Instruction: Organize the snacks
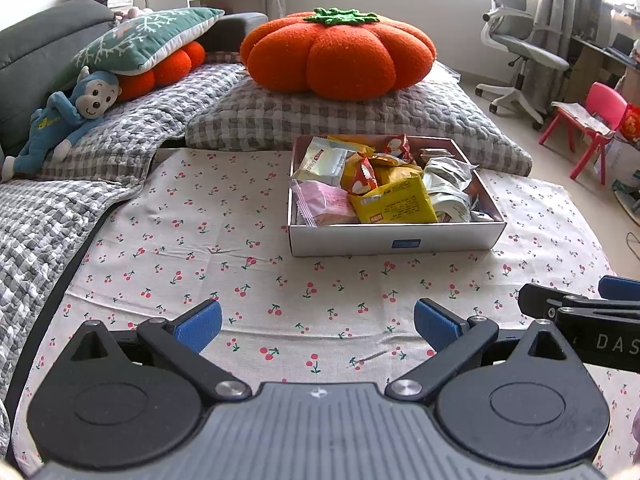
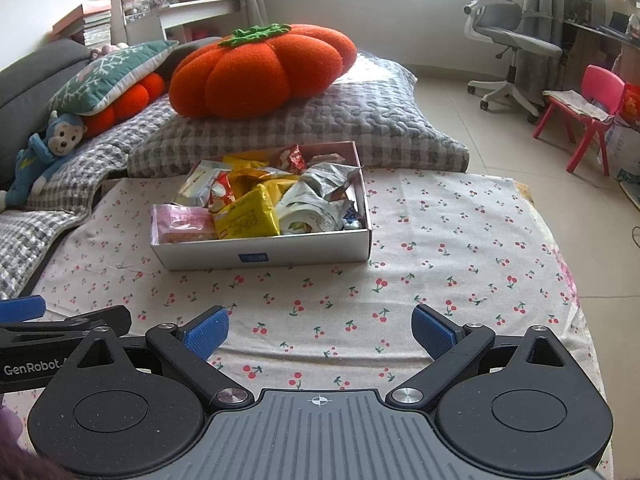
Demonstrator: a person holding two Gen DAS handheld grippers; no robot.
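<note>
A: What is closest?

B: The left gripper (image 1: pixel 318 324) and right gripper (image 2: pixel 320 328) hover side by side over the near edge of the cloth (image 1: pixel 224 240), a cream cotton sheet printed with small red cherries. Each has black arms tipped with ribbed blue pads; both pairs of fingers are spread wide and hold nothing.

A: And the snacks?

B: Past the cloth's middle, toward its far edge, sits a shallow white cardboard box (image 1: pixel 396 240). Crinkly packets are heaped inside: a yellow bag (image 1: pixel 394 204), a pink wrapper (image 1: pixel 324 204), silvery foil ones (image 1: pixel 448 188). No packet lies loose on the cloth, so gathering looks done, though the pile is jumbled.

A: Behind it?

B: A quilted grey checked cushion (image 1: pixel 340 120) under a plush orange pumpkin pillow (image 1: pixel 338 52).
</note>
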